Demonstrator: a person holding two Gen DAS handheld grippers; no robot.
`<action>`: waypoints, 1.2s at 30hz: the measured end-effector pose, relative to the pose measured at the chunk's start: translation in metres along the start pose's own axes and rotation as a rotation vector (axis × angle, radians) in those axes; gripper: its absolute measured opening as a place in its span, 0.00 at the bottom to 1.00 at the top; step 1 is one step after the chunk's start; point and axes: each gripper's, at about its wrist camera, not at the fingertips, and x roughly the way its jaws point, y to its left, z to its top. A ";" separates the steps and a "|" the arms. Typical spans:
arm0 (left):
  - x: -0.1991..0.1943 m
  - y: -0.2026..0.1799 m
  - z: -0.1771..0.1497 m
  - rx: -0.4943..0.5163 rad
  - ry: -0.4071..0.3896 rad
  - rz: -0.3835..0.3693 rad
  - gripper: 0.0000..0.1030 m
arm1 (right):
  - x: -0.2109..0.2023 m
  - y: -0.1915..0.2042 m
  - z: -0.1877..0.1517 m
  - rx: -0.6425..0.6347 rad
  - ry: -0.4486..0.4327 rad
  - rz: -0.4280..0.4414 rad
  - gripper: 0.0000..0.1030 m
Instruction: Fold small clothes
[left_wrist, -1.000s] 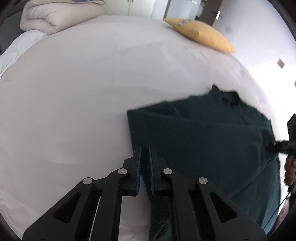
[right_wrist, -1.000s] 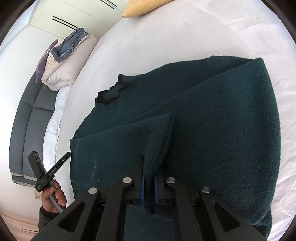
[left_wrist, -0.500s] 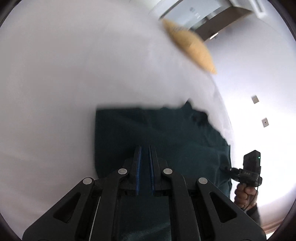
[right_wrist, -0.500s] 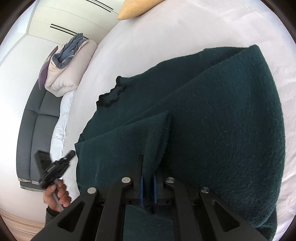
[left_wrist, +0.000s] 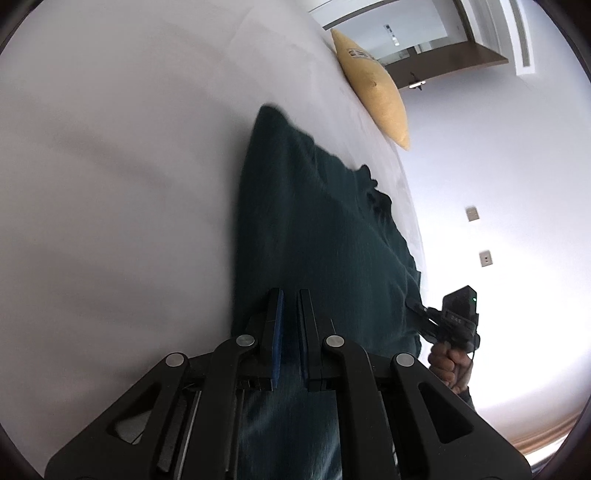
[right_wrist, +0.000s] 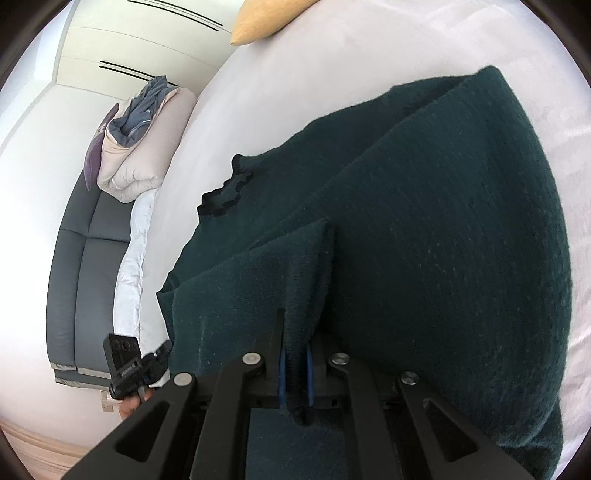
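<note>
Both hand-held grippers pinch the green sweater (right_wrist: 424, 240) on the bed (left_wrist: 110, 166): right hand-held gripper (right_wrist: 295, 369) at six o'clock, left hand-held gripper (left_wrist: 288, 332) likewise, probably holding edges for folding.

dark green sweater (left_wrist: 317, 236) on white bed (left_wrist: 122, 166), yellow pillow (left_wrist: 373, 85)

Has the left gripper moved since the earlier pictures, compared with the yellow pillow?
Yes. The left gripper has rolled and dipped: in its own view the yellow pillow went from lying along the top edge to standing steeply at upper right.
</note>
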 end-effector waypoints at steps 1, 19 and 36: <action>-0.001 0.000 -0.007 0.007 0.005 0.004 0.07 | -0.001 -0.001 0.000 0.003 0.000 0.003 0.07; -0.058 -0.032 -0.076 0.088 -0.054 0.178 0.07 | -0.062 -0.018 -0.021 0.092 -0.155 -0.111 0.37; -0.129 -0.043 -0.242 0.043 -0.049 0.115 0.88 | -0.171 -0.040 -0.219 -0.106 -0.191 -0.139 0.62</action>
